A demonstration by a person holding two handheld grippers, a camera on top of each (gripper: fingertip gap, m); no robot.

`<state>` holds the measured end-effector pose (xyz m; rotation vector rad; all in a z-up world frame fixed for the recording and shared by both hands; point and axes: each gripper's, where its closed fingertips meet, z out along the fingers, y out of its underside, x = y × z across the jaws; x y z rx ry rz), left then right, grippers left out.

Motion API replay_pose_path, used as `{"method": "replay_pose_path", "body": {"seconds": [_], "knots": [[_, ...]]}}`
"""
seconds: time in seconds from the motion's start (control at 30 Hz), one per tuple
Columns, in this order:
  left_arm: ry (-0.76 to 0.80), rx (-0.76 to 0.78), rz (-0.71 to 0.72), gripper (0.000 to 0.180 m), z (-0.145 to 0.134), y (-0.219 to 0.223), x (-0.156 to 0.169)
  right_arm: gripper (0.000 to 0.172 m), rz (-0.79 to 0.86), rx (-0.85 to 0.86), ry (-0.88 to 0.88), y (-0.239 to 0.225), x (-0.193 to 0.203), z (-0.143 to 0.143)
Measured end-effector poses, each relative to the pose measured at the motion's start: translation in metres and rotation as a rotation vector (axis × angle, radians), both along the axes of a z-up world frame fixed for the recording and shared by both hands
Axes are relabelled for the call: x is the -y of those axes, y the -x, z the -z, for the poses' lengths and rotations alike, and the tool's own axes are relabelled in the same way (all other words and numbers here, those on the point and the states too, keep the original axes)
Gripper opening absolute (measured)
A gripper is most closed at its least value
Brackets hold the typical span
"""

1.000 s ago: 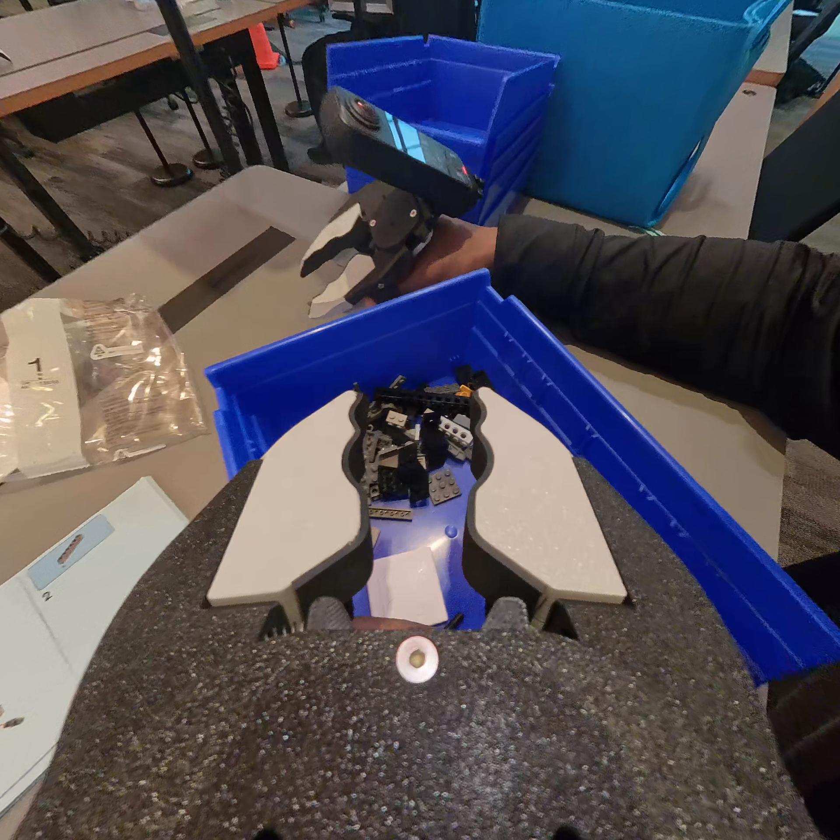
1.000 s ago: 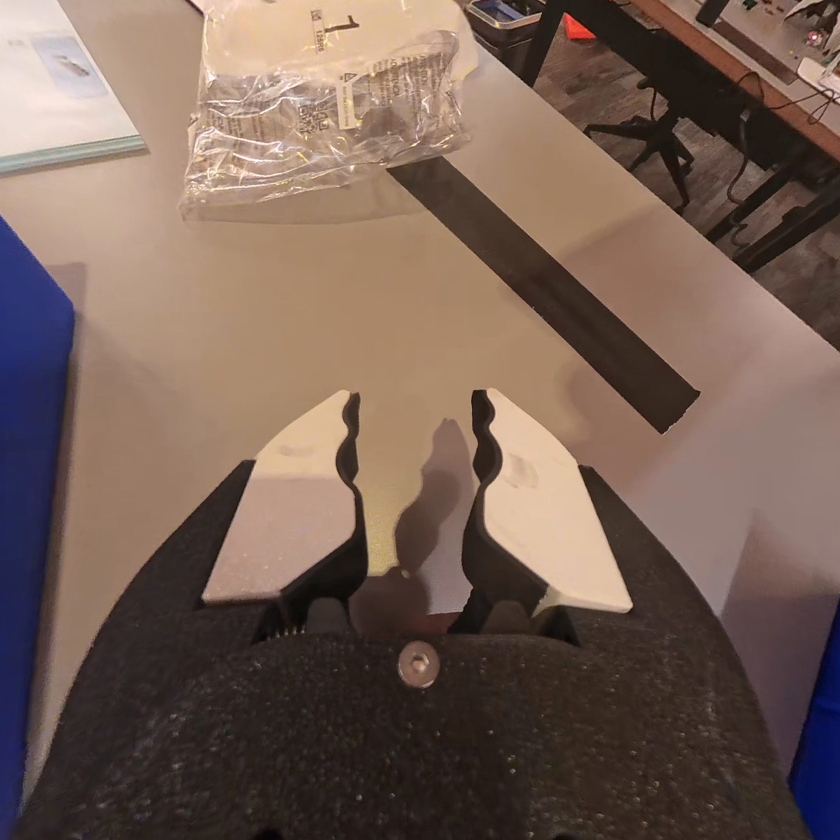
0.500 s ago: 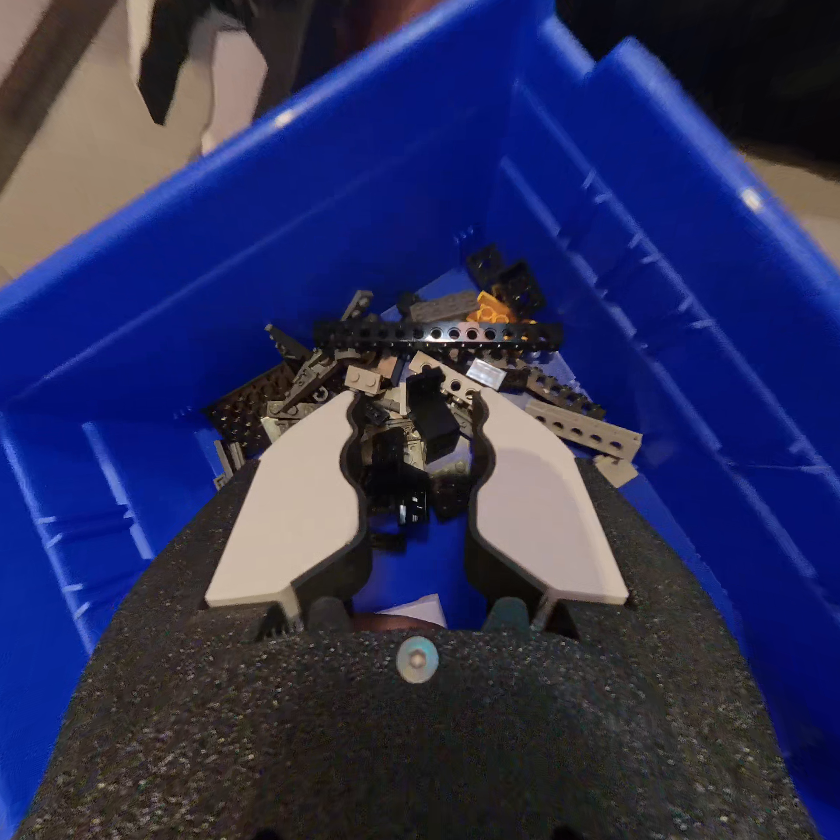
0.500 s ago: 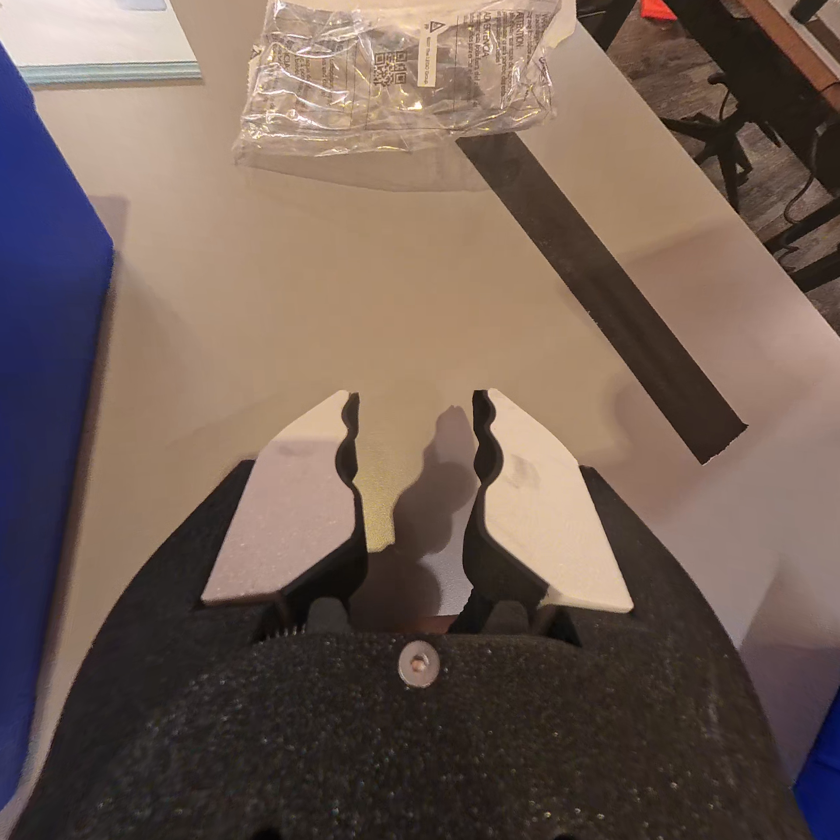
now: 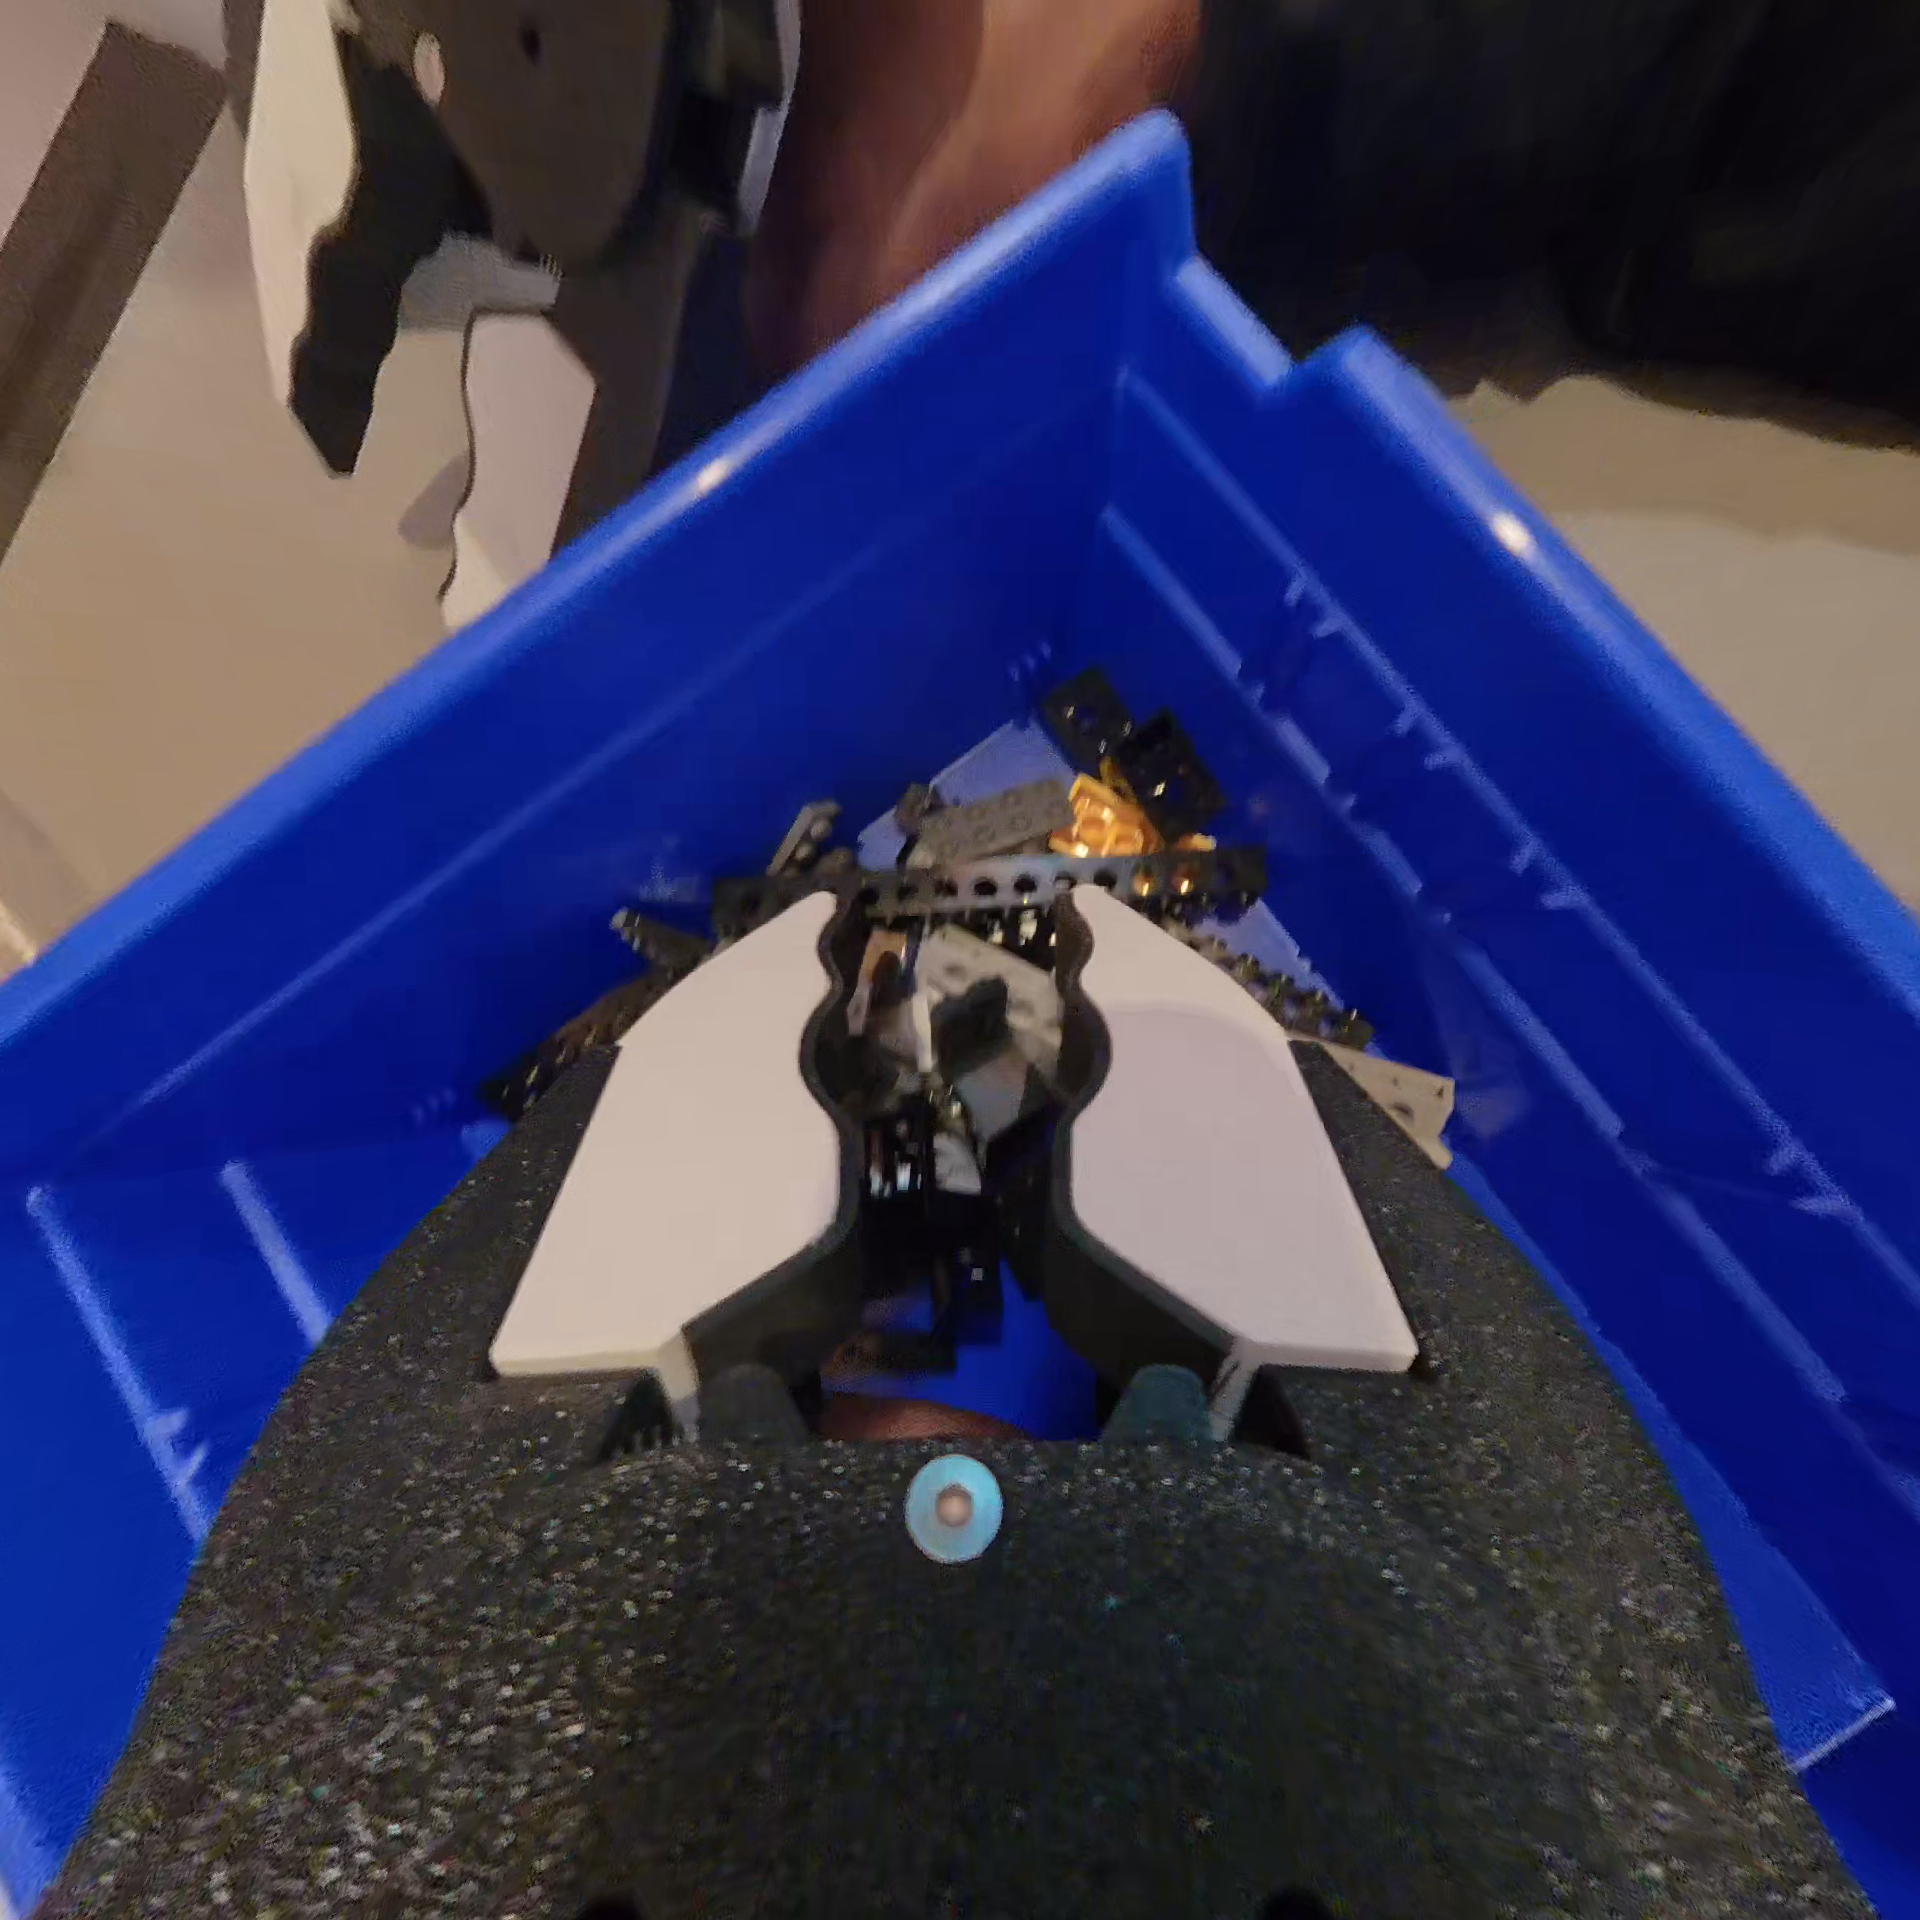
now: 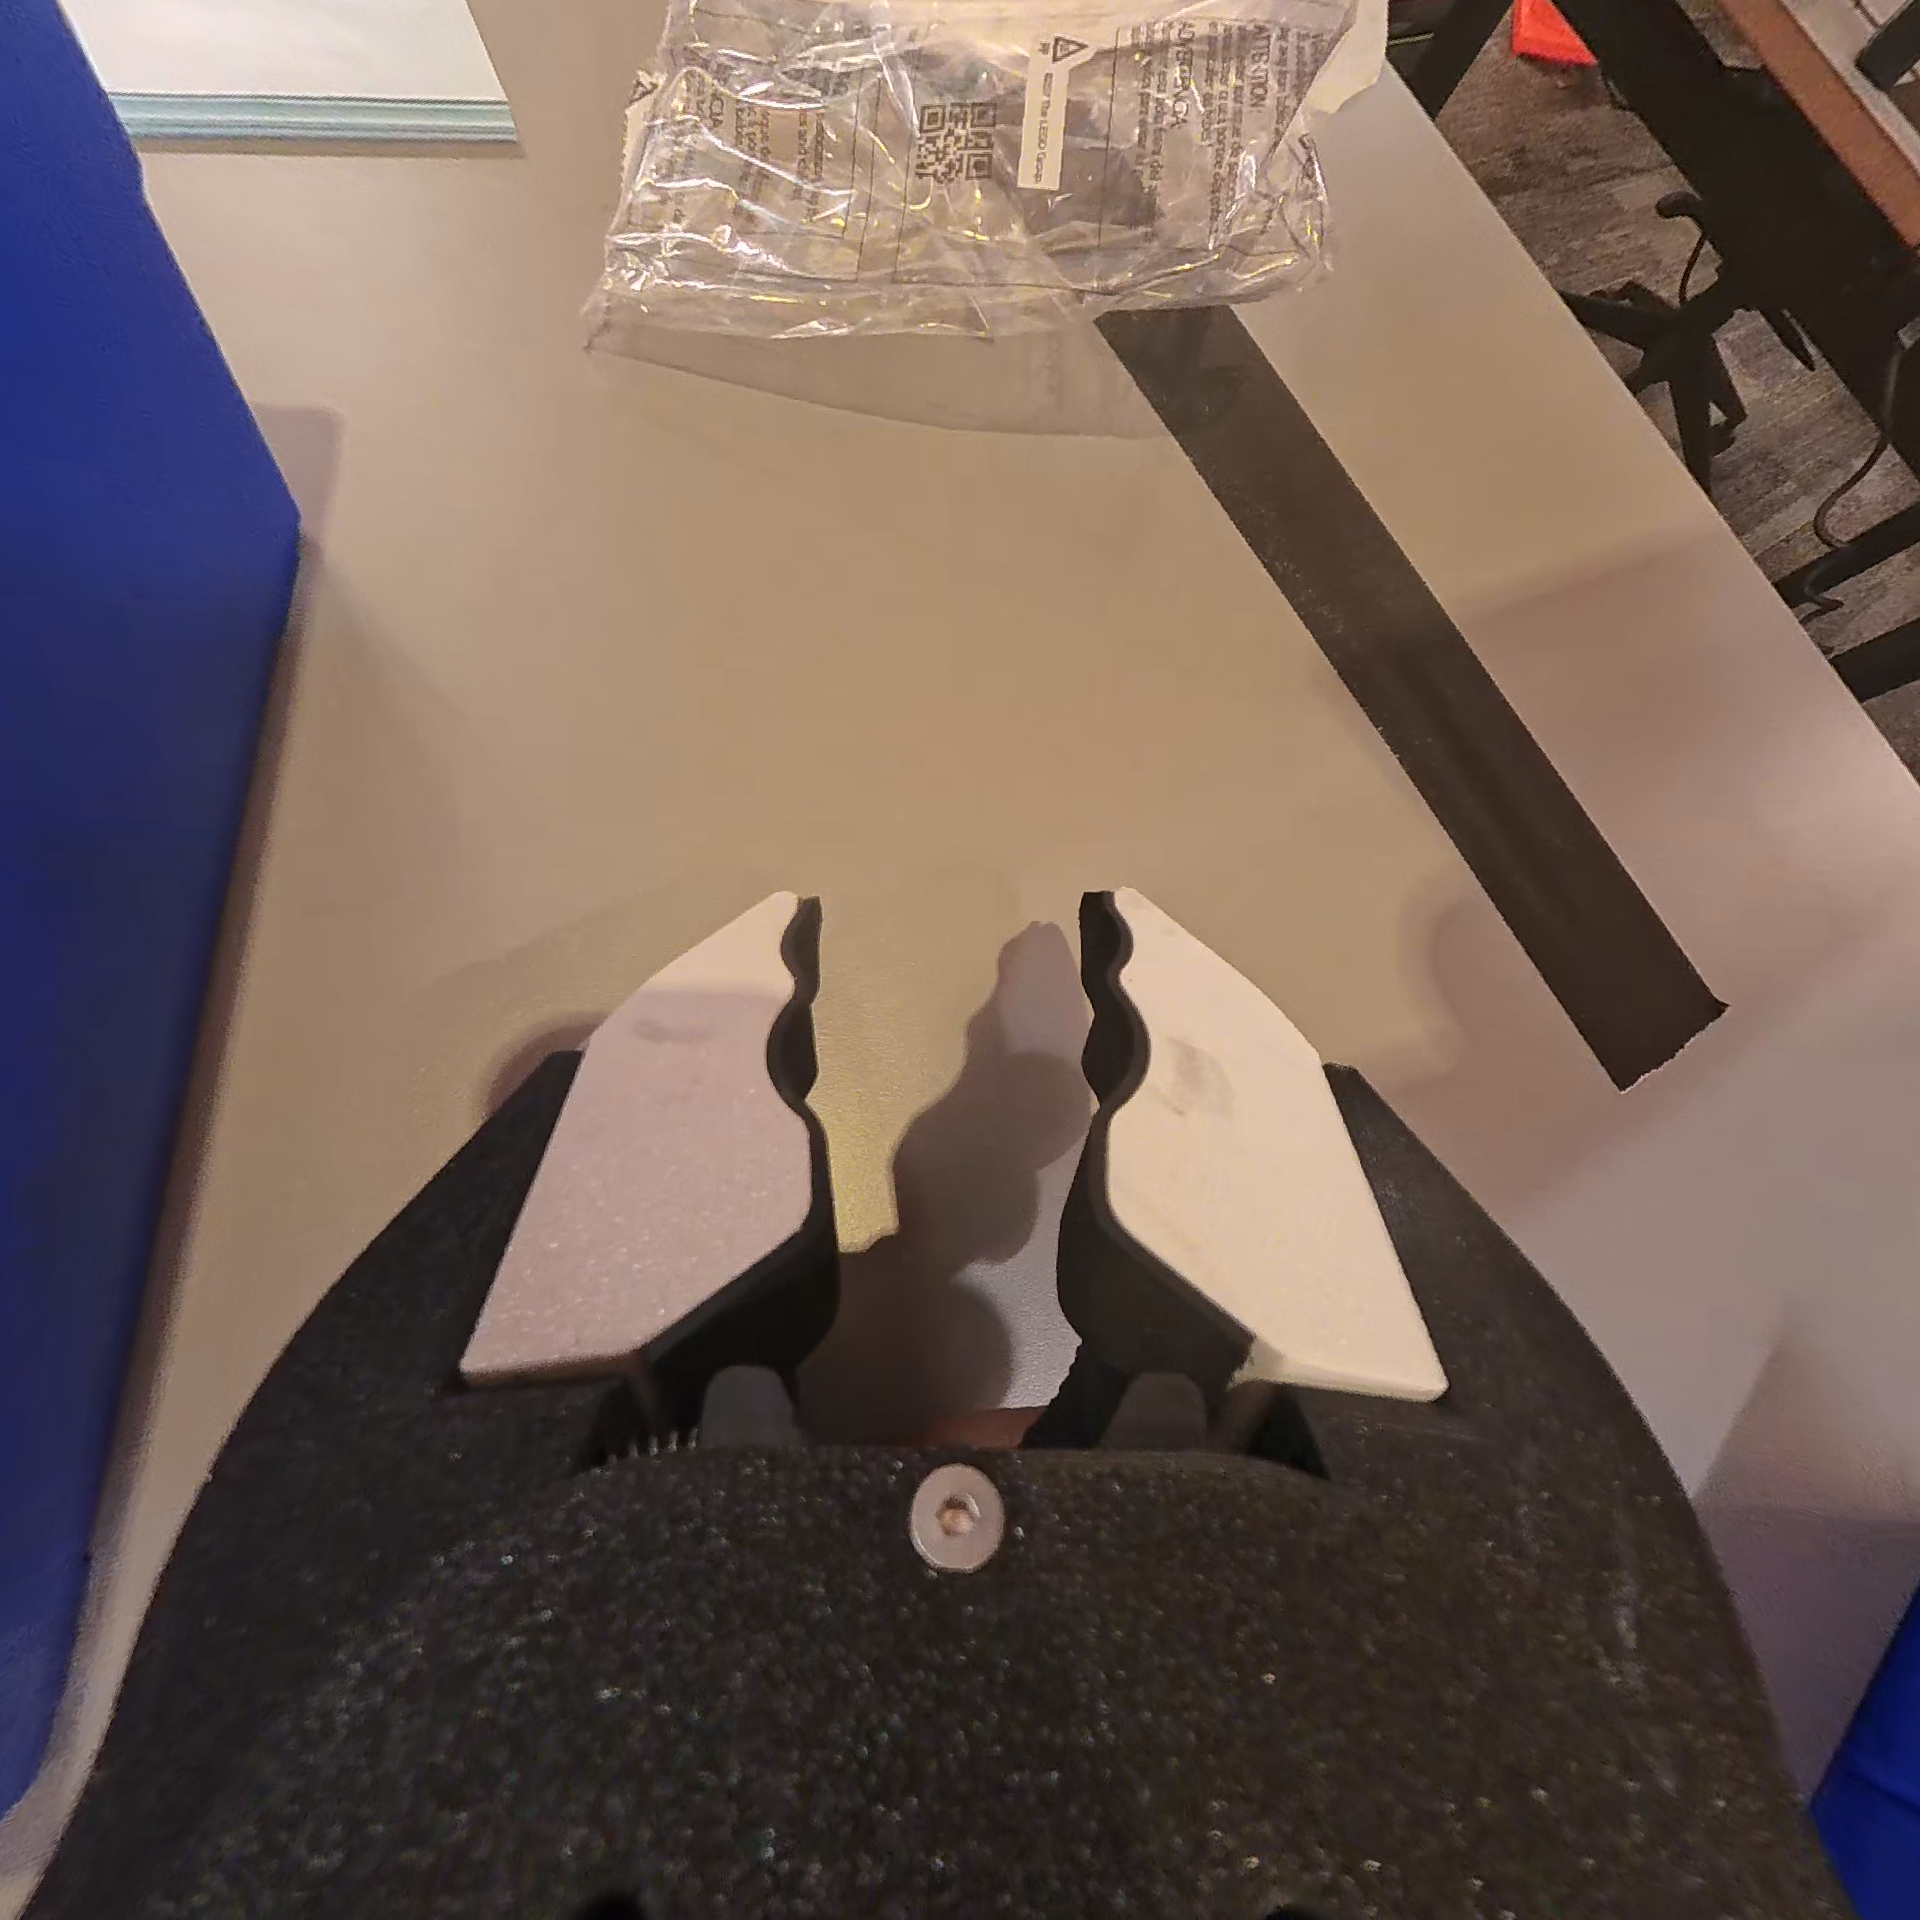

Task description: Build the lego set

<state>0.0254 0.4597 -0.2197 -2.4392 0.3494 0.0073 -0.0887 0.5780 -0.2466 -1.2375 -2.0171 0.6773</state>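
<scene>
Down in the left wrist view, the left hand-held gripper (image 5: 951,914) is lowered into a blue bin (image 5: 727,665), its white fingers (image 5: 717,1122) pushed among a heap of bricks (image 5: 997,894), black and grey for the most part. A long black beam (image 5: 1060,883) with a row of holes lies across just beyond the fingertips, at 12 o'clock. An orange piece (image 5: 1112,831) sits behind it at 1 o'clock, with black plates (image 5: 1132,748) beyond. Small dark and pale pieces stand between the jaws, but motion blur hides whether the pads press on any, so the grip cannot be told. Outside the bin at 11 o'clock the right hand-held gripper (image 5: 416,416) hangs over the desk (image 5: 156,582), held by a hand (image 5: 862,208) with a dark sleeve (image 5: 1558,156) at 1 o'clock.

Next, in the right wrist view, the right hand-held gripper stands released, jaws well apart with only bare desk between them. A crumpled clear bag (image 6: 966,177) lies ahead at 12 o'clock, a booklet (image 6: 301,73) at 11 o'clock, and a black strip (image 6: 1403,665) runs across the desk at 2 o'clock. The bin's outer wall fills the edge at 9 o'clock.
</scene>
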Motion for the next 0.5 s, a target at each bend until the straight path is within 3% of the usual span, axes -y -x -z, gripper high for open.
{"method": "replay_pose_path", "body": {"seconds": [0.17,0.5], "knots": [[0.029,0.148,-0.026,0.035,0.017,-0.005,-0.017,0.049,-0.007,0.0,0.005,0.0,0.001,0.0],[0.089,0.018,-0.065,0.034,0.02,0.017,0.011,0.049,-0.007,0.007,0.02,0.0,0.001,0.0]]}}
